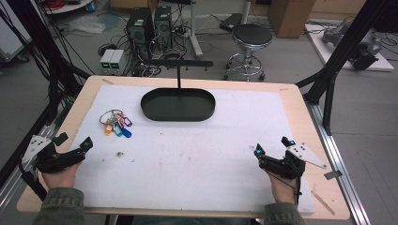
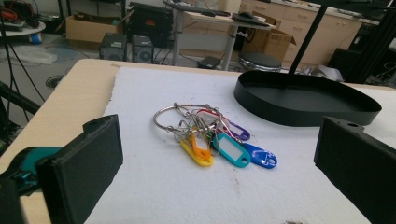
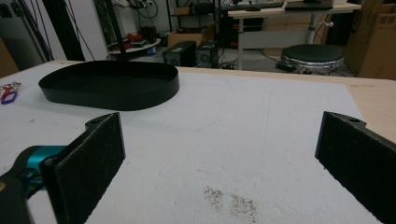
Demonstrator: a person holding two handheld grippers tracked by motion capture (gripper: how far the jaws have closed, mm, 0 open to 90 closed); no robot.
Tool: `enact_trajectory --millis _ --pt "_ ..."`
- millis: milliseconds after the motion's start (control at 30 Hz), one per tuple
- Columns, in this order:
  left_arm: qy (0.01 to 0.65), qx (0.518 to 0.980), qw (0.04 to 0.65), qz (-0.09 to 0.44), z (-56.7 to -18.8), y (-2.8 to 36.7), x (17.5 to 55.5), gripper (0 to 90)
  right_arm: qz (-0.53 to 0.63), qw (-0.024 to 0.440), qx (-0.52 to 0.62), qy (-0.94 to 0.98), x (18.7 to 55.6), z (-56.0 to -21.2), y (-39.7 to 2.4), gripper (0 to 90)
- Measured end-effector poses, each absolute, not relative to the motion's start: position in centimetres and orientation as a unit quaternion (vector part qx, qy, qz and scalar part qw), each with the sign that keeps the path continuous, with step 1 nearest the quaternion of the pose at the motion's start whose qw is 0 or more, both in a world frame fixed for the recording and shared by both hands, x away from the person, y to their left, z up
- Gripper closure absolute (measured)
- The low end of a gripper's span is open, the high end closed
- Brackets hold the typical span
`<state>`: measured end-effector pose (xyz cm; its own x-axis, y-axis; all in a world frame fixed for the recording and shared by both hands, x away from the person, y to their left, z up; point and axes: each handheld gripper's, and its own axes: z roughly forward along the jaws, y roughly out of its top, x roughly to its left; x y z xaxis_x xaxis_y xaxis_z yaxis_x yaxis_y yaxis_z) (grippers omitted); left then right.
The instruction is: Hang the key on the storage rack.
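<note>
Left gripper point(image 1: 75, 146) lower left of the high view, jaws wide apart, nothing held. Right gripper point(image 1: 272, 146) lower right, also wide open and empty. Key bunch point(image 1: 115, 123) lies on the white mat point(image 1: 197, 154), left of centre, just left of the black tray point(image 1: 178, 104).

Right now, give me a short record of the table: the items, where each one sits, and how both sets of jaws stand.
surface: white mat on a wooden table
key bunch: lying on the mat, left part, coloured tags, untouched
black oval tray: far middle of the mat, a black stand rising behind it
left gripper: near left edge, jaws open, nothing between them
right gripper: near right, jaws open, nothing between them
</note>
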<state>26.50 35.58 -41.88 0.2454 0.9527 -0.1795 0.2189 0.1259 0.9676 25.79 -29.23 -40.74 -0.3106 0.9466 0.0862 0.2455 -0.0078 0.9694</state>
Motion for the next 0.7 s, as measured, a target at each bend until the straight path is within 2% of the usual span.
enact_trajectory --millis 500,700 --pt "0.513 0.575 0.547 0.326 -41.97 35.49 26.64 1.6 0.523 0.333 0.480 0.621 25.82 -40.80 -29.15 0.5" --pt "0.517 0.579 0.552 0.305 -42.05 35.29 26.86 1.7 0.524 0.328 0.481 0.621 25.89 -40.87 -29.18 0.5"
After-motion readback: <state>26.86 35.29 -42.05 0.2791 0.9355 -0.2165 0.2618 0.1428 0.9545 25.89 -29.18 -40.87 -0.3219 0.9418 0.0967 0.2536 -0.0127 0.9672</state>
